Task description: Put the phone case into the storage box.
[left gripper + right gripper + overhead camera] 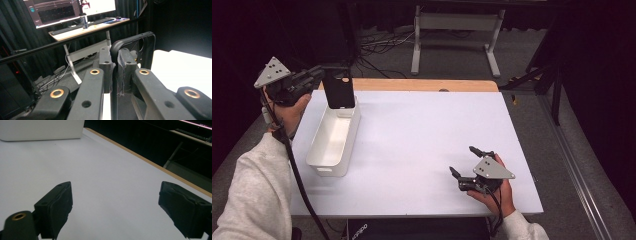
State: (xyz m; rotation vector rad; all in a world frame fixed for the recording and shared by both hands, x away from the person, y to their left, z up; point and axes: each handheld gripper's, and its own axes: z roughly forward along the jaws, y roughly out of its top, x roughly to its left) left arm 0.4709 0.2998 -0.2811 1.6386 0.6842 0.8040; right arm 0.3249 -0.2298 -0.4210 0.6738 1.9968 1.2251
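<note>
A black phone case (338, 91) hangs upright over the far end of the white bin (353, 131) at the table's left. My left gripper (328, 75) is shut on the case's upper edge. In the left gripper view the pads (107, 65) pinch the rim of the phone case (149, 50), with my left gripper (114, 67) level. My right gripper (463, 160) rests near the front right of the white table (422, 125), open with nothing between its jaws. In the right gripper view my right gripper (115, 205) stands wide over the bare table (100, 165), and the white bin (42, 130) lies far off.
The tabletop has a wooden back edge (422, 85). Behind it a white stand (457, 30) and cables (382, 42) sit on the floor. A desk with a monitor (55, 11) stands beyond the left gripper. Dark curtains surround the area.
</note>
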